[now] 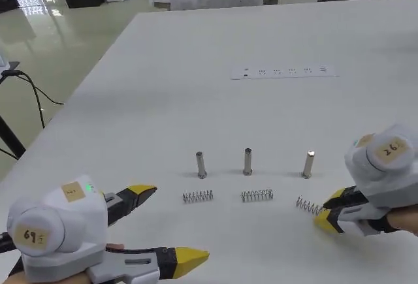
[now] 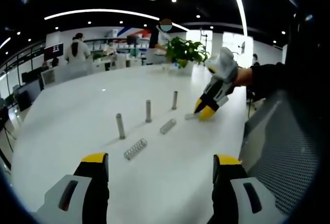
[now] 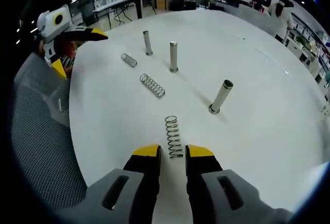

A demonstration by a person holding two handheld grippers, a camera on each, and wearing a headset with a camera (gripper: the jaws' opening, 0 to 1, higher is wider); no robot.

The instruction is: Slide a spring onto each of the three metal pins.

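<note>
**Status: right gripper at the right spring, left gripper idle**

1. Pins. Three metal pins stand upright on the white worktop in a row parallel to its near edge: left pin (image 1: 200,164), middle pin (image 1: 247,161), right pin (image 1: 308,164). They are well apart from one another, and all three are bare.

2. Springs. One spring lies flat on the worktop on the near-edge side of each pin, near it but not touching: left spring (image 1: 198,196), middle spring (image 1: 257,195), right spring (image 1: 307,205).

3. Right gripper (image 3: 172,152). Its jaws are set narrow, with a small gap between the yellow tips. The near end of the right spring sits in that gap. The right gripper view shows clearance on both sides of the coil, so the spring is not clamped. The tips are low, at the worktop surface.

4. Left gripper (image 1: 171,224). Its jaws are spread wide and hold nothing. It is over the near-left corner area of the worktop, well apart from the left spring, with its tips pointing toward the row of springs.
</note>
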